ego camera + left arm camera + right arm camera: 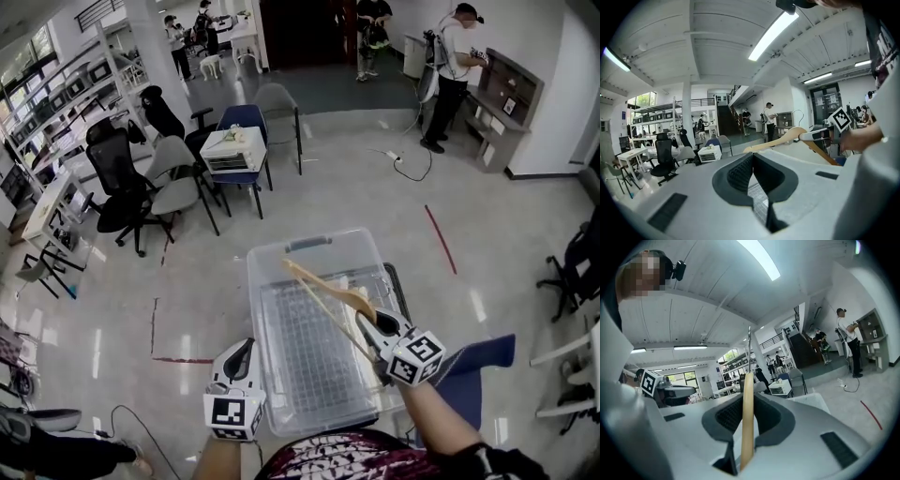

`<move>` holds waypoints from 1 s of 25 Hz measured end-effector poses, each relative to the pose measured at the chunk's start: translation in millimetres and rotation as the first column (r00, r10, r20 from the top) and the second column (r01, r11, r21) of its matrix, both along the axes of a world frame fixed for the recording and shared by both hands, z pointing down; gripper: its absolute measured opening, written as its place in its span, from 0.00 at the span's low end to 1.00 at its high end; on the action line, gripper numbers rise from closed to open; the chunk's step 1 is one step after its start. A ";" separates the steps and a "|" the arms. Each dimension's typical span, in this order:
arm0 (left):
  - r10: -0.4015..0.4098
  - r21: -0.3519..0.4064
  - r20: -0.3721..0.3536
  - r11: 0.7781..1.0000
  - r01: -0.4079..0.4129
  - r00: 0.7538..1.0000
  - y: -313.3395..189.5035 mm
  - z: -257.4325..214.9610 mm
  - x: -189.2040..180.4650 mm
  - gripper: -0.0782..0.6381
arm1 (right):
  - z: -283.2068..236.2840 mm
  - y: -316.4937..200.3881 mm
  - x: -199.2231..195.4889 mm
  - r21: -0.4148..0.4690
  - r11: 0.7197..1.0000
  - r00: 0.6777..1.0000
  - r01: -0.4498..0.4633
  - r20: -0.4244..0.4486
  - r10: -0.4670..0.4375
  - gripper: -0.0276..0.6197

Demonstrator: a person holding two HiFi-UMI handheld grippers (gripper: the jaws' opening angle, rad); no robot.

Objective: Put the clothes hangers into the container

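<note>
Two grippers hang at the near end of the clear container point(259, 309). The left gripper point(242, 351), just outside its left wall, has its jaws pressed together on nothing. The right gripper point(368, 324) pinches a wooden hanger point(323, 294), which slants in the air over the container's open top.

Open office: swivel chairs point(120, 186), shelving point(58, 86)

In the head view the near end of the hanger point(337, 289) vanishes under the right gripper point(367, 322), and in the left gripper view the left gripper point(753, 159) covers the container point(759, 199) beyond it, bar a strip of grid between its jaws.
</note>
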State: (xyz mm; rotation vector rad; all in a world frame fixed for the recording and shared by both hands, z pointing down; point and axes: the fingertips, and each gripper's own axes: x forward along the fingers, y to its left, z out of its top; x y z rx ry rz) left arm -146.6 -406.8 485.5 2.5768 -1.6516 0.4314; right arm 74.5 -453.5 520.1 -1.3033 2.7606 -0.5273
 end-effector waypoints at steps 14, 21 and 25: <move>0.054 -0.053 -0.005 0.997 -0.054 0.999 -14.6 26.3 14.0 0.12 | 140.0 -19.4 -15.9 -0.235 0.971 0.998 0.031 -0.042 -0.042 0.14; 0.058 -0.073 0.000 0.996 -0.057 0.998 -10.0 35.4 19.2 0.12 | 229.6 -13.6 -17.8 -0.396 0.918 0.998 0.031 -0.031 -0.047 0.14; 0.054 -0.088 0.007 0.995 -0.053 0.999 -6.1 39.4 13.2 0.12 | 284.6 -6.8 -16.4 -0.504 0.864 0.998 -0.001 -0.062 -0.034 0.14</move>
